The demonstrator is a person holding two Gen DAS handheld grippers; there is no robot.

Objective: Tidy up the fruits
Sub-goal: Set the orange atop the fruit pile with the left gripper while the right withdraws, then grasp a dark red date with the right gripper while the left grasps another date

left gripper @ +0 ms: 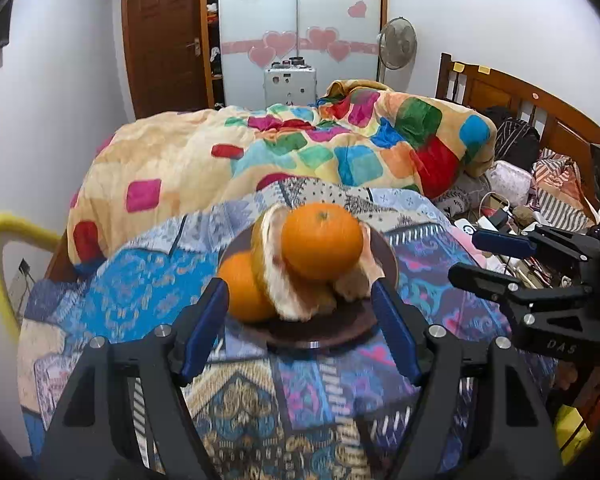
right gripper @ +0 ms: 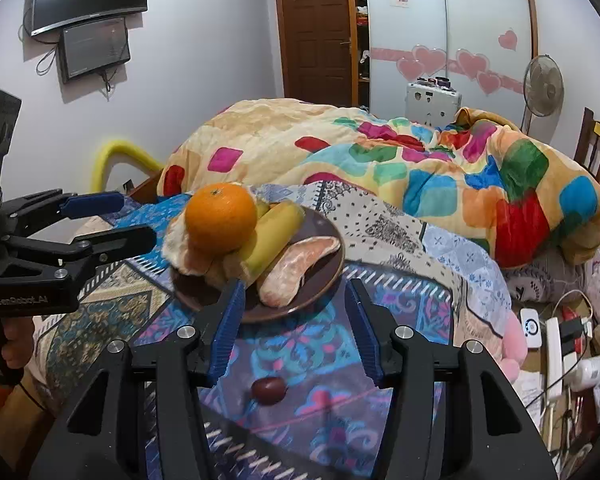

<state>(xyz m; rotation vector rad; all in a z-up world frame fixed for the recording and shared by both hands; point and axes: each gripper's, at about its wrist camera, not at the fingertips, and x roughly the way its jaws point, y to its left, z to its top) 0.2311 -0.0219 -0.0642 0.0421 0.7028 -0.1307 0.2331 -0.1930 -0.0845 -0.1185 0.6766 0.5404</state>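
Note:
A brown plate (left gripper: 340, 332) on the patterned bedcover holds an orange (left gripper: 322, 238) stacked on pale peeled citrus pieces (left gripper: 288, 296), with a second orange (left gripper: 242, 288) at its left. The right wrist view shows the plate (right gripper: 324, 288) with the top orange (right gripper: 221, 218), a banana (right gripper: 272, 240) and a peeled pomelo segment (right gripper: 296, 272). My left gripper (left gripper: 300, 308) stands open at the plate's near edge, holding nothing. My right gripper (right gripper: 294, 292) is open just short of the plate. A small dark red fruit (right gripper: 269, 390) lies loose on the cover under its fingers.
A bunched colourful quilt (left gripper: 340, 148) lies behind the plate. Cables, chargers and small clutter (right gripper: 556, 344) crowd the bed's right side by the wooden headboard (left gripper: 532, 100). Each gripper shows in the other's view: the right gripper (left gripper: 464, 256) and the left gripper (right gripper: 138, 219), both beside the plate.

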